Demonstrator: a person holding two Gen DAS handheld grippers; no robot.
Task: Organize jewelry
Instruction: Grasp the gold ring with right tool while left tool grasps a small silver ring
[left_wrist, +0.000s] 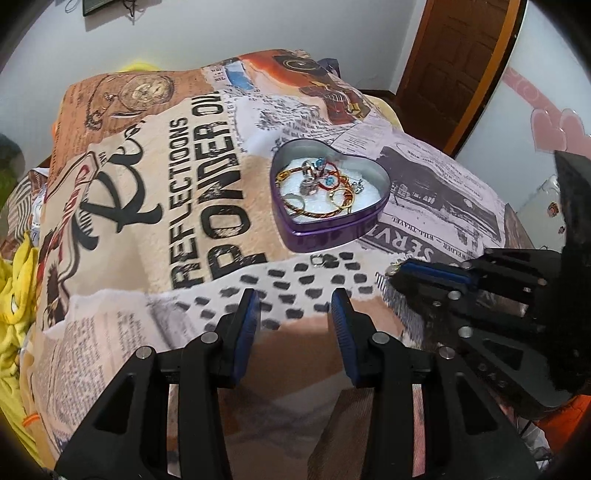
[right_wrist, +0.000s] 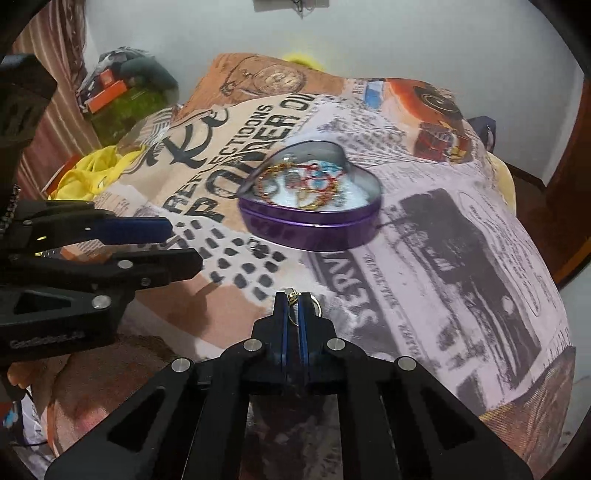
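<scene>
A purple heart-shaped tin (left_wrist: 332, 229) (right_wrist: 314, 225) sits on the printed blanket and holds several bangles, rings and red-and-blue pieces on white padding. A small silver ring (left_wrist: 318, 260) (right_wrist: 258, 245) lies on the blanket just in front of the tin. My right gripper (right_wrist: 293, 295) is shut on a small gold earring (right_wrist: 293, 297), held above the blanket a little short of the tin; it shows at the right in the left wrist view (left_wrist: 397, 269). My left gripper (left_wrist: 295, 299) is open and empty, hovering in front of the tin; it shows at the left in the right wrist view (right_wrist: 173, 243).
The printed blanket (left_wrist: 147, 206) covers a raised surface that drops off at the sides. Yellow cloth (left_wrist: 14, 295) lies at the left, with clutter (right_wrist: 122, 92) near the wall. A wooden door (left_wrist: 454, 62) stands at the back right.
</scene>
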